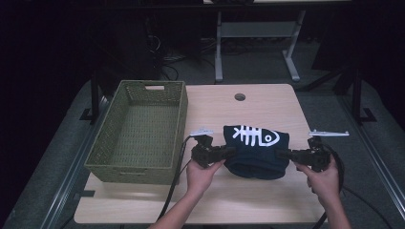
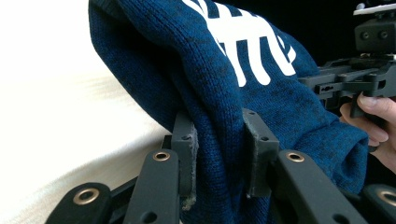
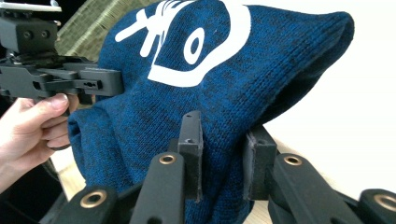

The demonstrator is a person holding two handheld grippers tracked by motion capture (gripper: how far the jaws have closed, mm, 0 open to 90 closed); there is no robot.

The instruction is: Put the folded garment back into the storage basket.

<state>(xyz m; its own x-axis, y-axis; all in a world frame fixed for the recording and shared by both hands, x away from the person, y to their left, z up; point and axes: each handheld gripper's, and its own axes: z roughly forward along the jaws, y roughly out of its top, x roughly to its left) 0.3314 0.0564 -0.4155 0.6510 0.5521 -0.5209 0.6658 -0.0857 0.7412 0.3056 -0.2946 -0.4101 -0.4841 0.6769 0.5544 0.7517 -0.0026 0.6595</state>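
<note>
A dark blue knitted garment point(image 1: 257, 150) with a white fish-skeleton print hangs folded between my two grippers, just above the light wooden table point(image 1: 248, 102). My left gripper point(image 1: 231, 153) is shut on its left edge; in the left gripper view the knit point(image 2: 219, 140) is pinched between the pads. My right gripper point(image 1: 282, 154) is shut on its right edge, where the cloth point(image 3: 224, 154) bunches between the pads. Each gripper view shows the other gripper across the garment, held by a hand.
A green woven basket point(image 1: 114, 131), with nothing in it, stands on the left part of the table. A round cable hole point(image 1: 239, 97) is near the far edge. Black cables trail off the front. Table legs and dark floor lie beyond.
</note>
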